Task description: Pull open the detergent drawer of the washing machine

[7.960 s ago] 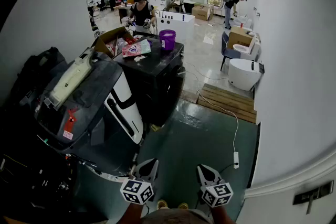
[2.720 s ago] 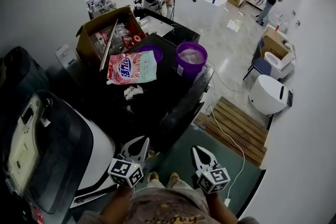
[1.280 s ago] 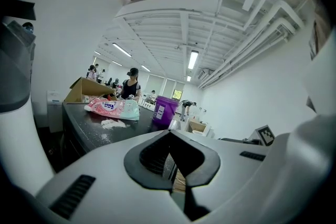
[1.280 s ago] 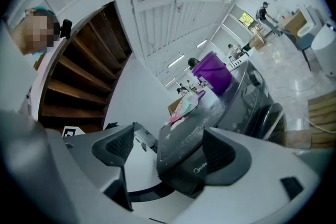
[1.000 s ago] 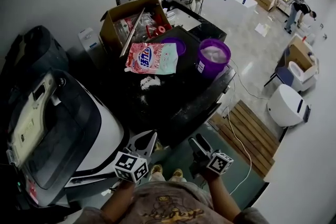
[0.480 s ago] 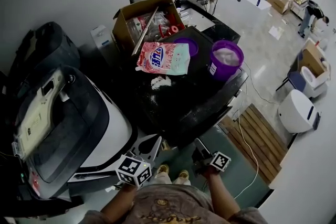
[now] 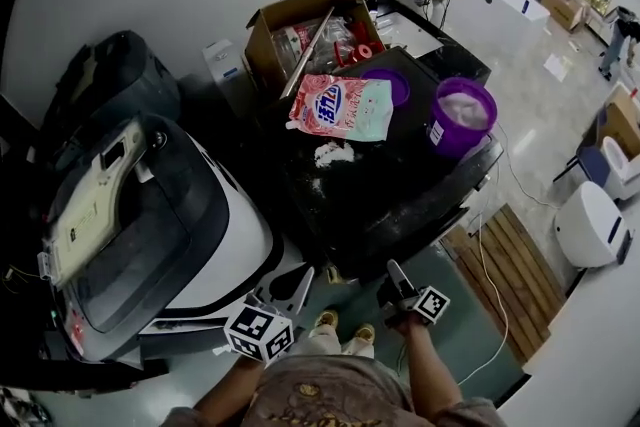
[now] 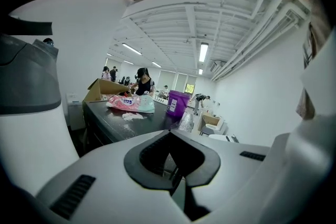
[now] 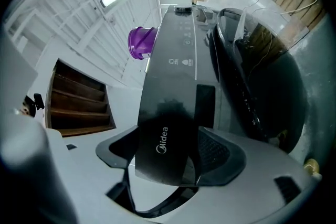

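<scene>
The black washing machine stands in front of me. Its detergent drawer front, glossy black with a Midea logo, fills the right gripper view; the head view hides it under the lid's front edge. My right gripper is rolled on its side at the machine's front. Its jaws have just been closing and straddle the drawer front, and I see no pad pressing on it. My left gripper hangs lower left of the machine, pointing past its corner. In its own view the left gripper is shut and empty.
On the lid lie a pink detergent bag, spilled powder and a purple bucket. A cardboard box stands behind. A white and black machine is close on the left. A wooden pallet and cable lie at right. People stand at the back.
The right gripper has rolled onto its side and sunk to the machine's front edge, its jaws narrowing. The left gripper has shifted only slightly. I have stepped up to the machine.
</scene>
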Demonstrator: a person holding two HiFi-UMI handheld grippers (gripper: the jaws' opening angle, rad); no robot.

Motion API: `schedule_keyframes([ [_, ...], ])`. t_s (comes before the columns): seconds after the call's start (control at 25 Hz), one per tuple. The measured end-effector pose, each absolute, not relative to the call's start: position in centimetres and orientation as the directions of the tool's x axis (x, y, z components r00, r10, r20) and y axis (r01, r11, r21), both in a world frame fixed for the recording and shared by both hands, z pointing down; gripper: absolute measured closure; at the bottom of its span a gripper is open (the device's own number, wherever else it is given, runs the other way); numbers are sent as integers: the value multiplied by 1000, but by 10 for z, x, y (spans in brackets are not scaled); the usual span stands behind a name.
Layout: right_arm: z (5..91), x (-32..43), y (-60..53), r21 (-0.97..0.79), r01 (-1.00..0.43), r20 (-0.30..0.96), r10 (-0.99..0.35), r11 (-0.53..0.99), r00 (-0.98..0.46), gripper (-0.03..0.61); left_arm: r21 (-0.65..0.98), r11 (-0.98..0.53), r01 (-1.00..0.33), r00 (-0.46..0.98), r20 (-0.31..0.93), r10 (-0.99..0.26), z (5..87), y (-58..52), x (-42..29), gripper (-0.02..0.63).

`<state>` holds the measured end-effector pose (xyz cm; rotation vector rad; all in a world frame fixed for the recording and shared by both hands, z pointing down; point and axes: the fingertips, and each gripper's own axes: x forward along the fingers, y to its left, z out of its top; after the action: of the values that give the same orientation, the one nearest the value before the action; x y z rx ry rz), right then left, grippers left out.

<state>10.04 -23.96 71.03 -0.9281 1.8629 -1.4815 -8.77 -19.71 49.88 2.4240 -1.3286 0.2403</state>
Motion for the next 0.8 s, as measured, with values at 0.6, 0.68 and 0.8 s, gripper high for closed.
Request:
schedule_keyframes([
  [0.6, 710, 85, -255, -974, 81, -218, -782, 212, -584, 239, 210, -453, -867, 499, 367, -785, 509, -185, -98, 594],
  [0.68, 711, 82, -255, -971, 89, -233, -777, 223, -585, 228, 212, -450, -867, 498, 369, -785, 510, -185, -99, 592],
  [0.8, 711, 79, -255, -965, 129, -262, -771, 231, -581, 222, 213, -444, -870, 493, 374, -786, 510, -184, -100, 594],
])
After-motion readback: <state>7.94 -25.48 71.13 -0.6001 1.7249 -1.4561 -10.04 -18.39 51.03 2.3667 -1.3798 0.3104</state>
